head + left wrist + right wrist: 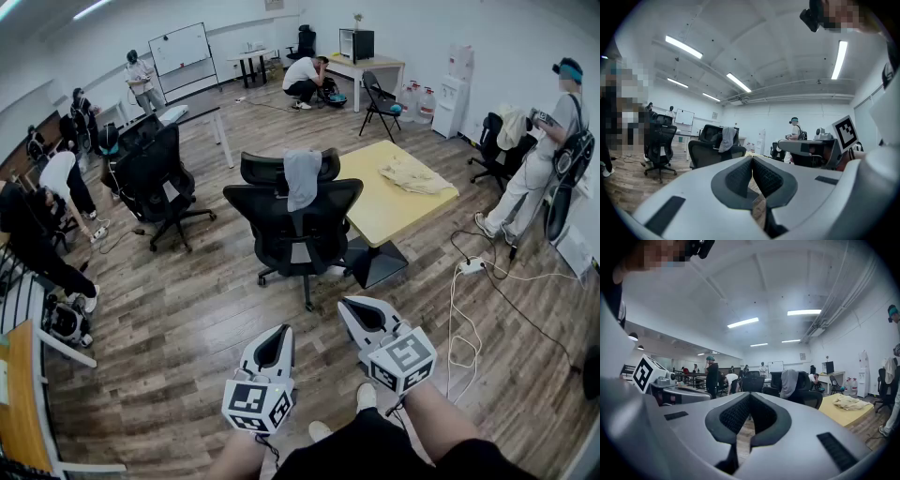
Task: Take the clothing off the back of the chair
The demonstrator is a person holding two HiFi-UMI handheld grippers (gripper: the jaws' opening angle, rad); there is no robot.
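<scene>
1. I count two grippers, both low in the head view. The left gripper (277, 330) and the right gripper (353, 307) sit side by side, pointing forward over the wooden floor (187, 328).
2. There is one piece of clothing on a chair back: a grey garment (302, 178). It is draped over the top of the black office chair (295, 234) straight ahead and hangs down its back.
3. One yellow table (384, 211) stands just beyond that chair, with one crumpled cream cloth (412, 175) lying on it.
4. Two large water jugs (418, 101) stand beside a white dispenser (452, 98) at the far wall. I cannot tell how full they are.
5. In the left gripper view the left gripper (752, 158) has its ribbed pads (738, 176) pressed together with nothing between them. The garment (726, 139) shows ahead and a little left, well apart from the jaws.
6. In the right gripper view the right gripper (749, 394) is likewise closed, its tips meeting on nothing. The garment (789, 383) is ahead and to the right, well apart.
7. Neither gripper touches the chair or the garment.
</scene>
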